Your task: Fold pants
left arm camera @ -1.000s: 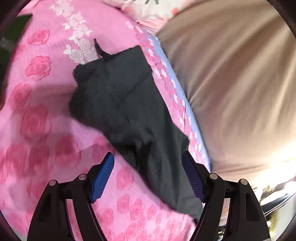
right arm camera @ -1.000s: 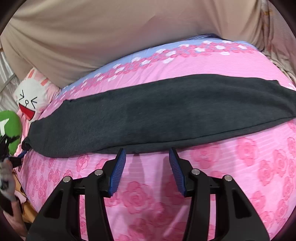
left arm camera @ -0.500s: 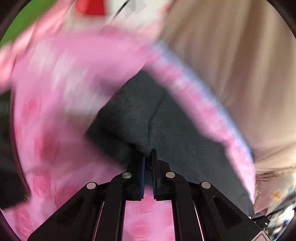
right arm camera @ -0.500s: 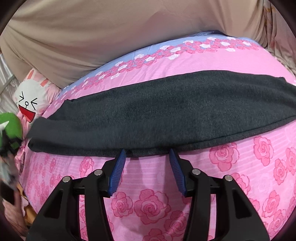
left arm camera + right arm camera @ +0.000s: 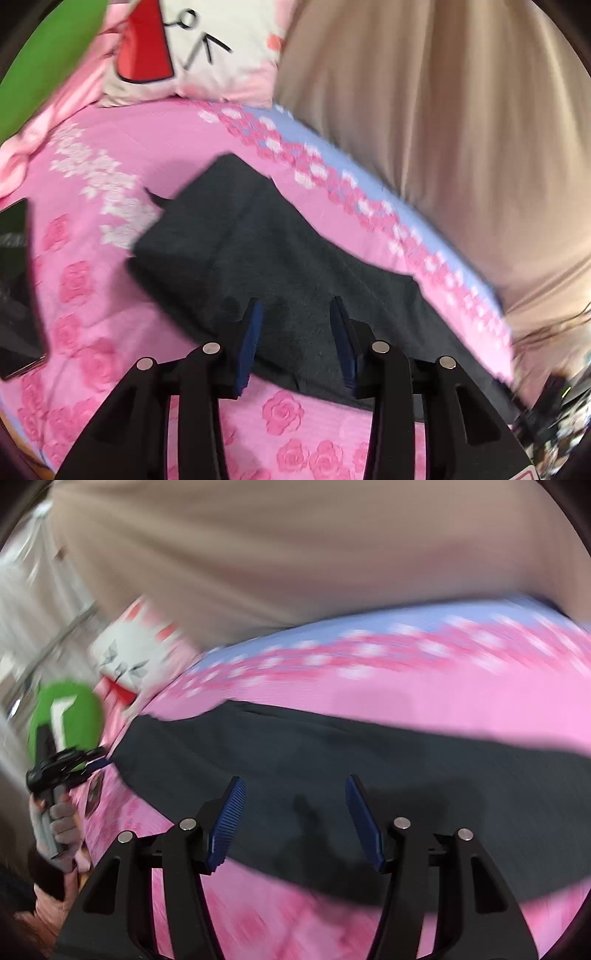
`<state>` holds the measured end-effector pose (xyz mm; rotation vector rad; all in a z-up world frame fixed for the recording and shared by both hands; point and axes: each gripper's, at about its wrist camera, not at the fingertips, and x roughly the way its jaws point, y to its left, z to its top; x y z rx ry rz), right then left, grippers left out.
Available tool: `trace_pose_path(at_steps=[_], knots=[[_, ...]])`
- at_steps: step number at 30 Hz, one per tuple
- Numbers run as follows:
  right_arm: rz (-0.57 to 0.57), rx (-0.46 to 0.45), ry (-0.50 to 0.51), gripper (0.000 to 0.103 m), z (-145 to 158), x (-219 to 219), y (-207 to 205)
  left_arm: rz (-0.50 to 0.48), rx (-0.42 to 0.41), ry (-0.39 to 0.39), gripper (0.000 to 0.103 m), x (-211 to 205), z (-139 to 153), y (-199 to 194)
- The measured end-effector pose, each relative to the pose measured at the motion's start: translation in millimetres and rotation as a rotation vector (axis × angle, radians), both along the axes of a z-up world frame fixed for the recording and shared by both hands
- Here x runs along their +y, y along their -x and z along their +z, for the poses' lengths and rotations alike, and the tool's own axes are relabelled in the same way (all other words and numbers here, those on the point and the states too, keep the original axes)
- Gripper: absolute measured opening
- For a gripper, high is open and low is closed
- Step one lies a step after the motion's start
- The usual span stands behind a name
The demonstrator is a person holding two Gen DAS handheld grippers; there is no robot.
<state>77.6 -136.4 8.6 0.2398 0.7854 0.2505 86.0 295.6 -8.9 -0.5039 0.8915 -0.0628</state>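
Right wrist feed is motion-smeared; rose print on the pink bedsheet reads only as streaks, and I can't make out the pants' hem or waistband there. The dark grey pants run as a long band from 9 to 3 o'clock, cut off at the right rim. Left wrist feed is sharper in the centre, soft at the edges; the pants lie diagonally from 11 towards 5 o'clock, far end squared off, near end lost behind the fingers and the rim.

Surface: bed with pink rose sheet, pale blue band along its far edge, beige curtain behind. A white cartoon pillow sits at 12 o'clock, a green plush at 10.

Left-only: a dark flat phone-like slab on the sheet at 9 o'clock. Right-only: the left gripper at 9 o'clock, with the hand on its handle.

Left gripper: jaws narrow and opening, over the pants' near edge, cloth showing between them, pads not pressing it. Right gripper: jaws moderately wide and opening, over the pants, gripping nothing.
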Motion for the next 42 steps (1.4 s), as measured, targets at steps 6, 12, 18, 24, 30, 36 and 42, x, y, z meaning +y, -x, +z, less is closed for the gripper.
trace_pose_path(at_steps=[6, 12, 18, 24, 30, 36, 42], knots=[[0.149, 0.103, 0.141, 0.054, -38, 75, -111, 0.018, 0.162, -0.099, 0.008, 3, -43, -5], [0.252, 0.123, 0.223, 0.028, -65, 109, -158, -0.021, 0.18, 0.034, 0.006, 36, -51, 9], [0.235, 0.008, 0.331, 0.003, -38, 115, -181, -0.041, 0.138, -0.032, 0.006, 29, -47, 16], [0.196, 0.019, 0.307, 0.011, -43, 111, -180, -0.049, 0.139, -0.038, 0.006, 30, -46, 15], [0.109, -0.044, 0.281, 0.012, -17, 73, -94, 0.006, 0.054, -0.237, 0.014, 7, -14, 30], [-0.181, 0.068, 0.33, 0.012, -43, -41, -5, -0.036, -0.119, -0.429, 0.057, -71, 19, 45], [-0.504, 0.069, 0.316, 0.02, -33, -161, 77, -0.15, -0.104, -0.475, 0.061, -157, -7, 30]])
